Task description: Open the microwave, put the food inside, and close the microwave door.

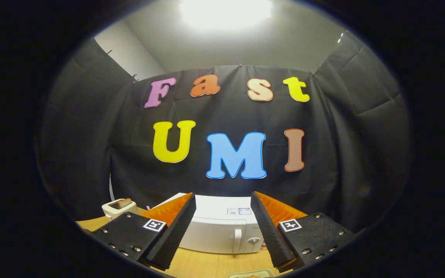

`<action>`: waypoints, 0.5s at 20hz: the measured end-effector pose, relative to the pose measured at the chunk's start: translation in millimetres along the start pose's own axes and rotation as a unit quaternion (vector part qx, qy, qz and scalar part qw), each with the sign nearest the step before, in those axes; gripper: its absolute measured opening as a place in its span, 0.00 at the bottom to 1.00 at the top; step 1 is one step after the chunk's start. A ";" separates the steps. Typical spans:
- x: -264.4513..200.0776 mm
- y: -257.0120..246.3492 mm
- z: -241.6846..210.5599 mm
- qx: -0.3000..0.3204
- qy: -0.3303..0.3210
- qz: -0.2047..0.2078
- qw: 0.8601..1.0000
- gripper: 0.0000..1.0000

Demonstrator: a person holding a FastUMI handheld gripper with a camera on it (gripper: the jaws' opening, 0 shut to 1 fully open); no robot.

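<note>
While the gripper [222, 216] gapes wide and empty, the closed microwave [222, 231] sits beyond its fingers.

White microwave [222, 231], door shut, on the wooden table

It stands upright beyond the fingers, framed in the wide gap between them, its front facing the camera. A vertical handle sits right of the door, with a round knob beside it on the control panel, and stickers lie on its flat top. Nearer than the fingers, a tray [250, 274] holding something orange, the food [254, 276], peeks in, mostly cut off
</note>
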State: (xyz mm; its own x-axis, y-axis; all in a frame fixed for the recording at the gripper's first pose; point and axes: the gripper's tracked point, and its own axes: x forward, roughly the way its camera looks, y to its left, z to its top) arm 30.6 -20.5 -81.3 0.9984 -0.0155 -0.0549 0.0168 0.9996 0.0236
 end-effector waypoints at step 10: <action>58.1 -33.9 -126.1 0.010 0.055 -0.020 0.998 0.92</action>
State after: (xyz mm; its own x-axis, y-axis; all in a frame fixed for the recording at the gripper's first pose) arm 81.2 -52.2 -211.2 0.9849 -0.0521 -0.1649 0.0592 0.9975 0.0387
